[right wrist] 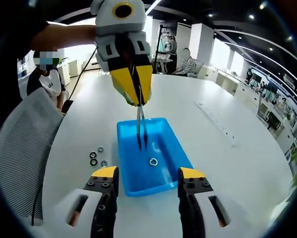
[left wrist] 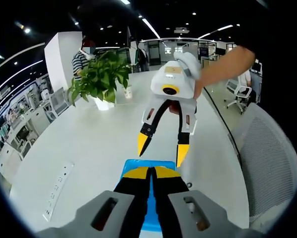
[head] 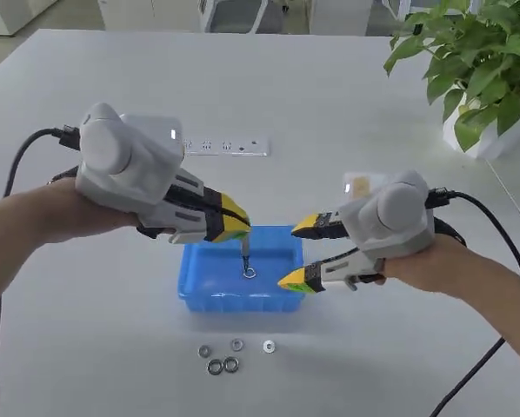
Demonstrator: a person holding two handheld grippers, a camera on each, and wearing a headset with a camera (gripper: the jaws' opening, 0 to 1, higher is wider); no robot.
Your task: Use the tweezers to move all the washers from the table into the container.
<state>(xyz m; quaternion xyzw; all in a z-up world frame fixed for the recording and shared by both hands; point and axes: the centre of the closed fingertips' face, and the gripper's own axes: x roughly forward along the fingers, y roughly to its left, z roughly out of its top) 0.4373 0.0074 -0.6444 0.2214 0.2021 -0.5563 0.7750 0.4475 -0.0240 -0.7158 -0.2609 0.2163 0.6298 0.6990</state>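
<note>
**Slip risk on the next pick**

The left gripper (head: 234,221) has its jaws clenched on the tweezers (head: 245,252), whose tips hang over the blue container (head: 199,300). One washer (right wrist: 153,161) lies on its floor. The right gripper (head: 296,254) hovers at the container's right edge, jaws released. Five washers (head: 215,367) lie on the counter (head: 86,347) just in front, two touching. Likely trouble: the tweezers twisting in the jaws, or a flat washer skidding away.

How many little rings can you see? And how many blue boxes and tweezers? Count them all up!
Washers on the table: 5
Washer in the blue container: 1
Blue container: 1
Tweezers: 1
Total: 8
</note>
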